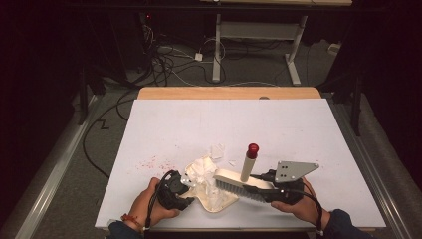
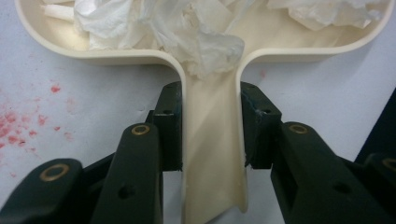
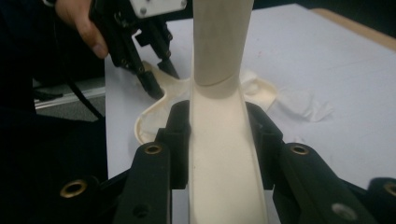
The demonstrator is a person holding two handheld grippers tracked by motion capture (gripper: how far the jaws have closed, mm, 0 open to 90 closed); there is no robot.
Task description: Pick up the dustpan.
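On the near half of the white table (image 1: 298,129), the work is a sweeping job: crumpled tissue going into a cream dustpan (image 1: 214,199) with a hand brush (image 1: 244,183). The dustpan lies flat by the near edge, between the two hands, its pan already heaped with white tissue (image 2: 187,28); a few loose scraps (image 1: 218,150) lie just beyond it, farther up the table, and a dusting of red crumbs (image 1: 154,162) sits to the far left. The left gripper (image 2: 211,126) has its jaws closed on the dustpan's narrow handle (image 2: 212,154), one pad on each side wall, and the handle's long axis runs straight out from the jaws toward the pan. The right gripper (image 3: 218,140) is clamped the same way on the brush's cream back, with the brush's long axis lying left to right across the pan's right side, bristles down, and its red-capped handle (image 1: 252,149) standing up and away. What matters for the coming stroke, I judge, is that the loose scraps lie on the far side of the brush head while the pan lies on its near left side; the right hand, being nearer them, would have to reach out beyond the scraps and draw them back along the table into the pan.
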